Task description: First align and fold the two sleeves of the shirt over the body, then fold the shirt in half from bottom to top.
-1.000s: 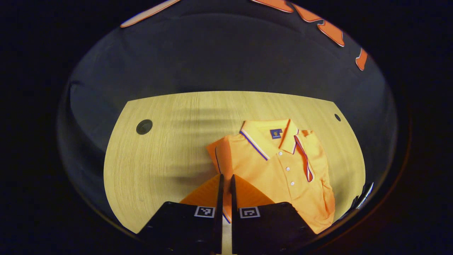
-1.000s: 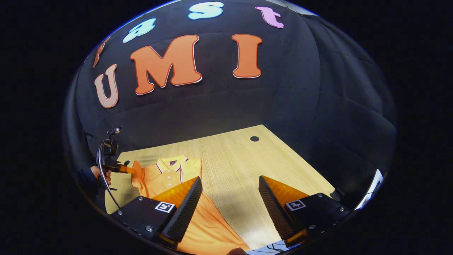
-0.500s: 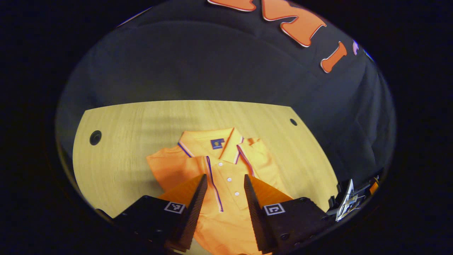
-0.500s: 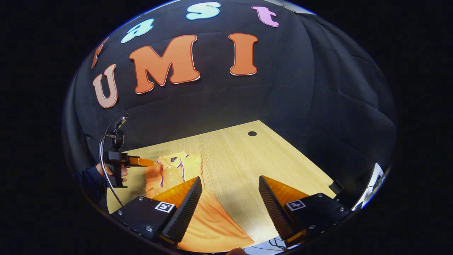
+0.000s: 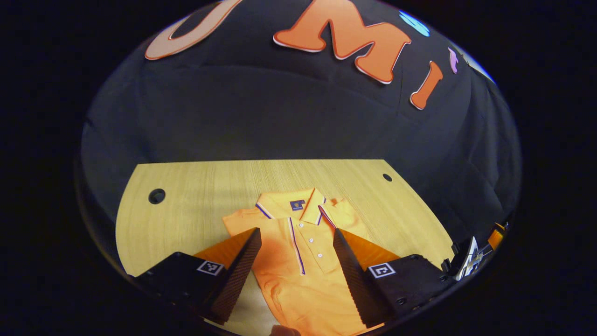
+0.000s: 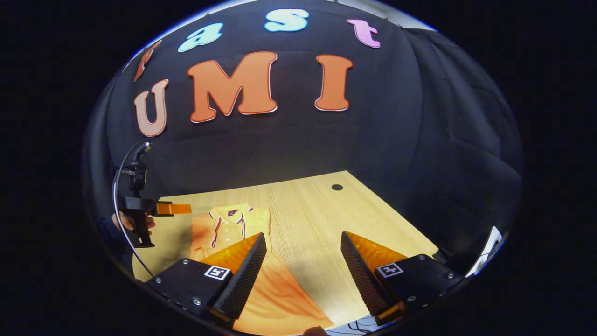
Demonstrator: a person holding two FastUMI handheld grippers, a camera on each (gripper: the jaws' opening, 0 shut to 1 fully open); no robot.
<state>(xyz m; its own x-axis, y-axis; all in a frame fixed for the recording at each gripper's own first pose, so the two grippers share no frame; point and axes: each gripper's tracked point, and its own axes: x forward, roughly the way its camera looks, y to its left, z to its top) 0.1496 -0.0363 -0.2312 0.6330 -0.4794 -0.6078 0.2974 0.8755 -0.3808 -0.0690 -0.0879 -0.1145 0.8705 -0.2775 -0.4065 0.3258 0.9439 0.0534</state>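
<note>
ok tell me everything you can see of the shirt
The shirt is an orange polo of what looks like knit fabric, lying flat, front up, on the wooden table. Its collar points toward the booth wall, with a dark label inside the neck and striped trim along the collar edge. The placket has white buttons. Both sleeves are folded in over the body, one trimmed sleeve edge running down beside the placket. The bottom half is not yet folded up. The left gripper, open, hovers above it; neither gripper grips it.

My left gripper's [image 5: 296, 240] fingers hide parts of the shirt [image 5: 303, 270], whose hem the view's lower edge cuts off. In the right gripper view, one finger [image 6: 242, 268] covers the shirt's midsection; its collar label is too small to tell.
</note>
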